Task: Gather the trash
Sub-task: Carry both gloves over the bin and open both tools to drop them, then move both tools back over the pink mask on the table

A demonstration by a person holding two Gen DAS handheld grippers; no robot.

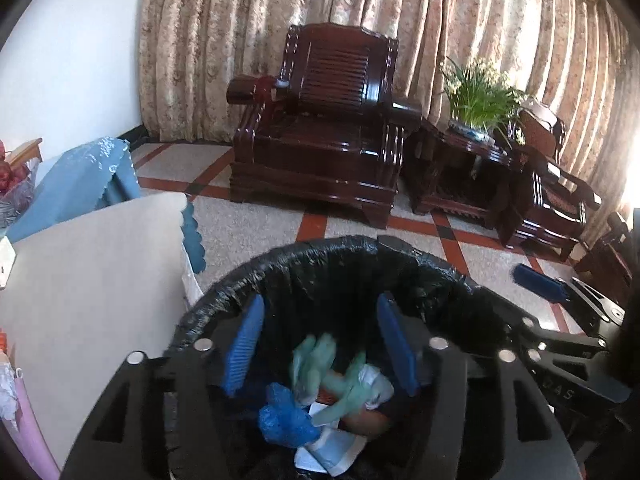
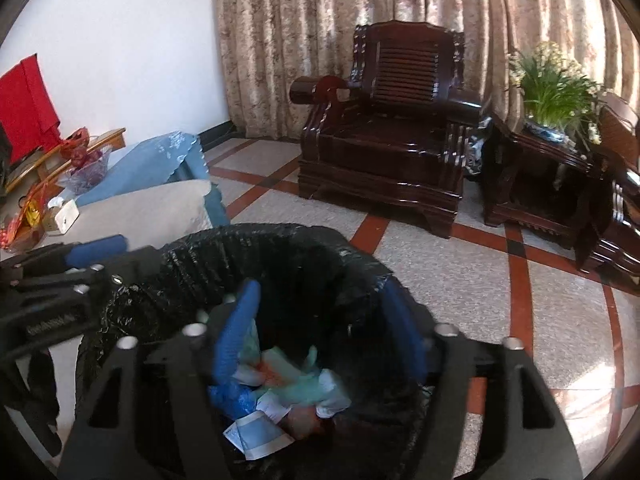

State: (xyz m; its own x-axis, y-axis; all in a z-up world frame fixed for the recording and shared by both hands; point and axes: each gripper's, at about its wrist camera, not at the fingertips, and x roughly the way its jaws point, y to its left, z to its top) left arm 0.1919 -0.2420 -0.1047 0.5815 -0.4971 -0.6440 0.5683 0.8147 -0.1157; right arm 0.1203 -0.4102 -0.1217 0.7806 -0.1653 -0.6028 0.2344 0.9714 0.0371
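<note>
A bin lined with a black bag (image 1: 340, 256) (image 2: 256, 240) stands on the floor below both grippers. Inside lie pale green gloves (image 1: 320, 364) (image 2: 304, 384), a blue crumpled bag (image 1: 284, 416) (image 2: 232, 398) and white-blue paper packaging (image 1: 332, 452) (image 2: 256, 436). My left gripper (image 1: 320, 340) is open and empty over the bin mouth; the gloves look blurred just below it. My right gripper (image 2: 320, 328) is open and empty over the same bin. Each gripper shows at the edge of the other's view: the right one (image 1: 560, 292), the left one (image 2: 60, 264).
A table with a beige cloth (image 1: 92, 280) (image 2: 148, 204) stands left of the bin, with a white box (image 2: 64, 216) and a fruit bowl (image 2: 86, 168). A dark wooden armchair (image 1: 320, 128) (image 2: 392, 132), side table with plant (image 1: 476, 96) (image 2: 556, 84) and curtains lie beyond on tiled floor.
</note>
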